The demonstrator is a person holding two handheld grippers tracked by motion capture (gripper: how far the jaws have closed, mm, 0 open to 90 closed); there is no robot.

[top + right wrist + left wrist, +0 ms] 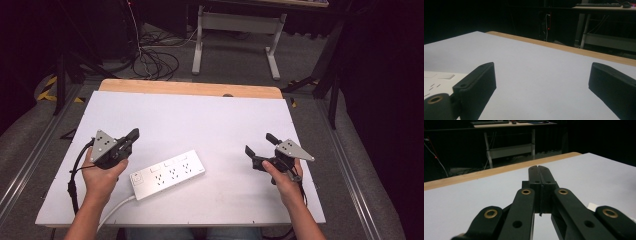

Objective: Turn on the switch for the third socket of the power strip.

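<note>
A white table (pixel 210 115) with a bare wooden strip along its far edge takes up most of the high view, standing on a grey floor with dark cables (pixel 150 62) and the legs of a white desk frame (pixel 235 30) behind it. On the near half of the table lies a white power strip (pixel 167 174), set at a slant with its switch end toward the person and its white cord (pixel 116 207) running off the near edge. The strip sits between the two hands, just beside the left one and well apart from the right.

The left gripper (pixel 133 134) is held above the table at the strip's left end, pointing away from the person; in the left gripper view its jaws are clenched flat together with nothing between them (pixel 539 173).

The right gripper (pixel 260 143) hovers over bare table to the right, jaws released and spread wide, gripping nothing; in the right gripper view a corner of the power strip (pixel 439 80) shows at the left behind its jaw
</note>
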